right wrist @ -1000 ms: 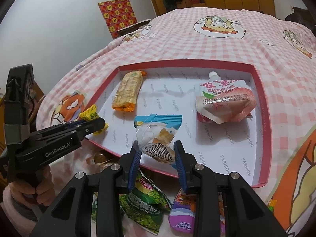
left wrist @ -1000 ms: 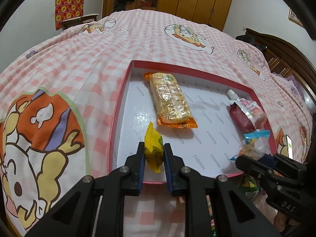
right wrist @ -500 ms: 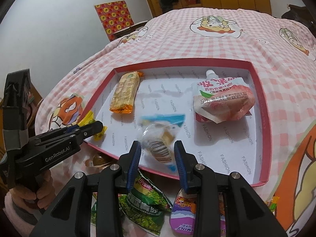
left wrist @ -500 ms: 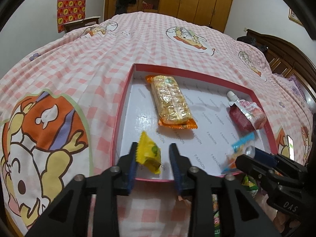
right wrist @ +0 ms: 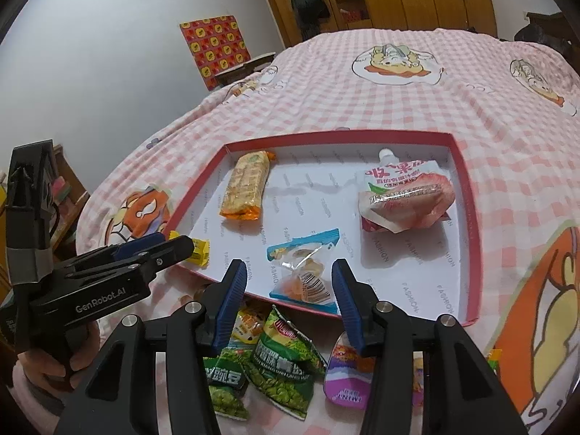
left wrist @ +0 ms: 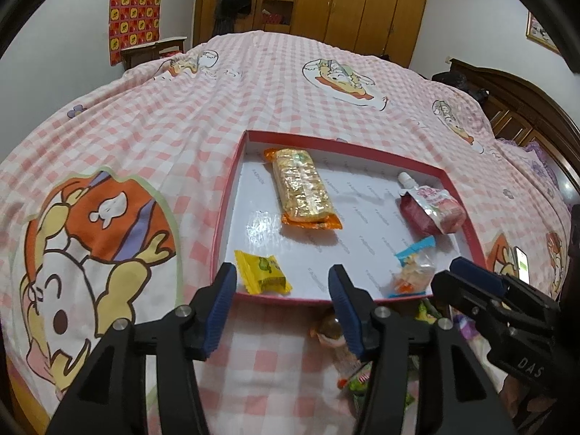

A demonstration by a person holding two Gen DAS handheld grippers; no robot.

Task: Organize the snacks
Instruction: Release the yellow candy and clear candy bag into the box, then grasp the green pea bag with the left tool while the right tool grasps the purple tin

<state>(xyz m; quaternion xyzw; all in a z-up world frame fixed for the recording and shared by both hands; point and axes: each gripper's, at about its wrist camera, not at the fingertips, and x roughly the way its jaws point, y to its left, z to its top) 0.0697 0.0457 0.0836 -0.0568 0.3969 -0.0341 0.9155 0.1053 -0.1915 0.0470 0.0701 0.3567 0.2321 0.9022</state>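
Note:
A shallow red-rimmed white tray (left wrist: 224, 214) (right wrist: 467, 195) lies on the bed. In it are an orange cracker pack (left wrist: 302, 188) (right wrist: 248, 185), a pink spouted pouch (left wrist: 431, 208) (right wrist: 406, 195), a small yellow packet (left wrist: 262, 272) (right wrist: 199, 250) in the near left corner, and a clear blue-edged packet (left wrist: 413, 268) (right wrist: 304, 268) by the near rim. My left gripper (left wrist: 282, 286) is open and empty just short of the yellow packet. My right gripper (right wrist: 290, 282) is open and empty around the near end of the clear packet.
Loose snacks lie on the pink checked bedspread in front of the tray: green pea bags (right wrist: 279, 362), a purple-pink pouch (right wrist: 344, 373), a small brown candy (left wrist: 330, 326). Wooden wardrobes (left wrist: 362, 3) stand behind the bed, a dark headboard (left wrist: 525, 108) at right.
Both grippers opened and drew back. The yellow packet dropped flat into the tray's near left corner; the clear blue-edged packet now lies in the tray by the near rim.

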